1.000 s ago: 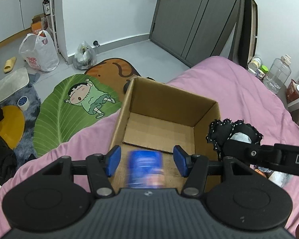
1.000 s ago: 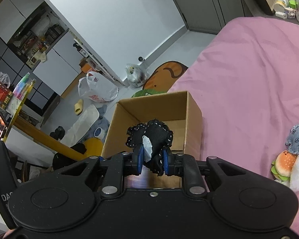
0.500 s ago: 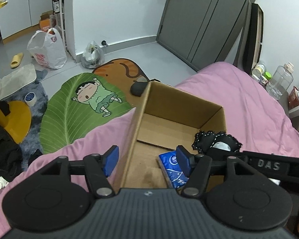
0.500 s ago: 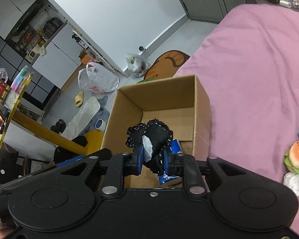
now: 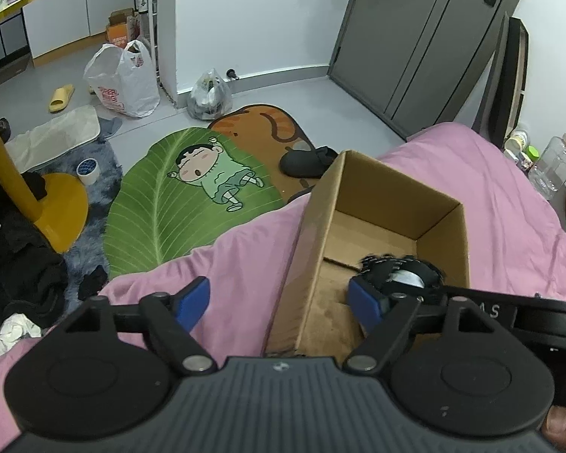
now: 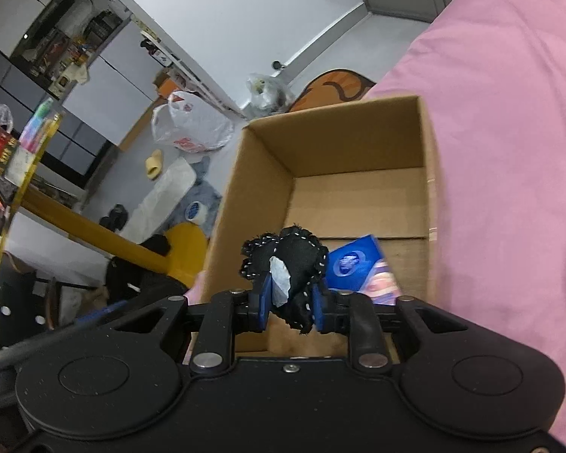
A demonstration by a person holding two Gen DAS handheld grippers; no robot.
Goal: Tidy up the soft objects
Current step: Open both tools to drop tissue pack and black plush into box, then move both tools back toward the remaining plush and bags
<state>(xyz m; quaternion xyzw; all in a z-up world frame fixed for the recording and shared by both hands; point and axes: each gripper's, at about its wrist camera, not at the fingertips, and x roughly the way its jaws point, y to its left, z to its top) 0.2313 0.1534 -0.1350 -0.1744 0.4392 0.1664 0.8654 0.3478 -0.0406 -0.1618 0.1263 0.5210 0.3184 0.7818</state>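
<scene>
The right claw pinches a black plush, jaws easing apart, directly above the box. The left claw, spreading and empty, straddles the box's near wall. The plush probably drops straight in.

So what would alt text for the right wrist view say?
The right gripper, jaws opening, still pinches a black stitched toy over an open cardboard box on a pink bed; a blue packet lies inside.

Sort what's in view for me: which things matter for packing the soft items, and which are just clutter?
In the job:
- cardboard box on the pink bedspread
- black stitched plush, between the right gripper's opening jaws
- blue packet in the box
- left gripper, opening, nothing between its jaws

Lying about:
- leaf rug
- white plastic bag
- yellow slipper
- tape roll
</scene>
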